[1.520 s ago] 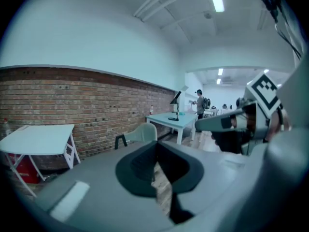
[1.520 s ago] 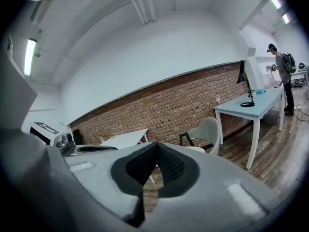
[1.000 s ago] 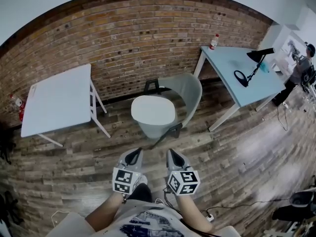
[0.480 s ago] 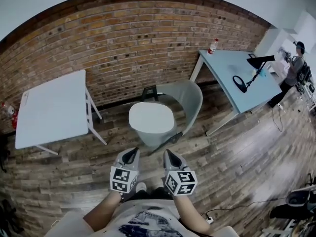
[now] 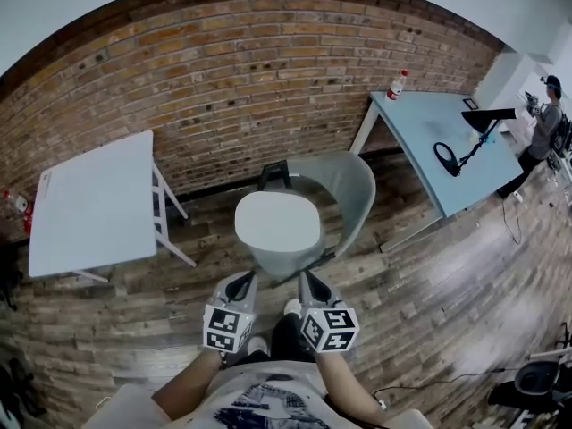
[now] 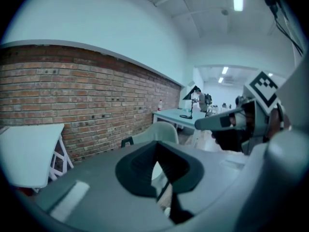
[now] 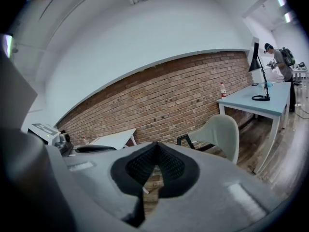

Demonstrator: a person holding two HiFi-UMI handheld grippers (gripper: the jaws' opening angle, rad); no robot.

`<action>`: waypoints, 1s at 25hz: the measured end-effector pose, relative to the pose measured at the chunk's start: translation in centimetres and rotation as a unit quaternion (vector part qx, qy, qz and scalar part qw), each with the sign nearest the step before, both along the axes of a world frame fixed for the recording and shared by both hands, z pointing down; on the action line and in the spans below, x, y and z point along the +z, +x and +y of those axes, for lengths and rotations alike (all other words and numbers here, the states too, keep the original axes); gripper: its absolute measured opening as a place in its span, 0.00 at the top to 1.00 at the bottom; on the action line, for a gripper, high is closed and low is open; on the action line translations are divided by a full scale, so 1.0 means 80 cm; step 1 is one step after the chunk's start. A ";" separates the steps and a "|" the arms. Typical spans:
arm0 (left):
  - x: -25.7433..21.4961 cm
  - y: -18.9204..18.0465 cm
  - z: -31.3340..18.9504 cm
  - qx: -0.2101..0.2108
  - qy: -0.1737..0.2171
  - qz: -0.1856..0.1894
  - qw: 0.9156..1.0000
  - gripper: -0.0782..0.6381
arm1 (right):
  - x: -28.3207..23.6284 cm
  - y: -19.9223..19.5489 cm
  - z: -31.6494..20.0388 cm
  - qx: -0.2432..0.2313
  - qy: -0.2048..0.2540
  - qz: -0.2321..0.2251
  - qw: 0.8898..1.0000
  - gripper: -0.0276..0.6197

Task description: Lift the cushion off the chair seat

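Cushion [image 5: 277, 220] lies flat on chair [image 5: 350, 179] seat. Left tongs [image 5: 241, 281] and right tongs [image 5: 309, 281] near seat's front edge, apart from it; both pressed together, empty.

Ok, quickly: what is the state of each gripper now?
Left gripper: jaws closed, holding nothing.
Right gripper: jaws closed, holding nothing.

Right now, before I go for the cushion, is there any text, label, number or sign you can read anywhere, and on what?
No text can be read in any view.
Red label on the bottle on the blue table: too small to read.
Print on the person's shirt: too blurred to read.
Markers on the left gripper and right gripper: square coded patterns, no letters.
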State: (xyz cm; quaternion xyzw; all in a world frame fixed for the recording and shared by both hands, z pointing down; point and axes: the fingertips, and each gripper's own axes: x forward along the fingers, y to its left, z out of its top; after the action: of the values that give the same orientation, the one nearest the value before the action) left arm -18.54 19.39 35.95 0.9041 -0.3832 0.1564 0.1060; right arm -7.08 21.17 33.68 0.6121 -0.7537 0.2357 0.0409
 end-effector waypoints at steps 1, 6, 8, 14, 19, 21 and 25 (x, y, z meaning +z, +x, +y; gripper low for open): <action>0.003 0.003 -0.013 -0.004 -0.002 -0.004 1.000 0.90 | 0.003 0.006 -0.014 -0.004 -0.001 0.000 1.000 0.96; 0.015 0.026 -0.087 -0.027 -0.012 -0.021 0.999 0.90 | 0.016 0.038 -0.088 -0.027 -0.011 -0.004 1.000 0.96; 0.018 0.042 -0.117 -0.034 -0.014 -0.026 0.999 0.90 | 0.020 0.053 -0.117 -0.035 -0.015 -0.006 0.999 0.96; 0.032 0.084 -0.186 -0.047 -0.026 -0.034 0.998 0.90 | 0.035 0.099 -0.187 -0.048 -0.030 -0.010 0.998 0.96; 0.048 0.106 -0.223 -0.061 -0.039 -0.047 0.996 0.90 | 0.057 0.137 -0.226 -0.054 -0.047 -0.015 0.997 0.96; 0.052 0.112 -0.236 -0.065 -0.039 -0.051 0.996 0.90 | 0.064 0.150 -0.239 -0.056 -0.051 -0.017 0.997 0.96; 0.059 0.122 -0.260 -0.070 -0.043 -0.058 0.995 0.90 | 0.076 0.165 -0.264 -0.058 -0.060 -0.024 0.996 0.96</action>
State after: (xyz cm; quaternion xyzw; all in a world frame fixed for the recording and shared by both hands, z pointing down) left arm -8.78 -1.41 40.68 0.8589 -0.4442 0.2174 0.1331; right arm 6.11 0.08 39.76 0.5581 -0.7731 0.2924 0.0731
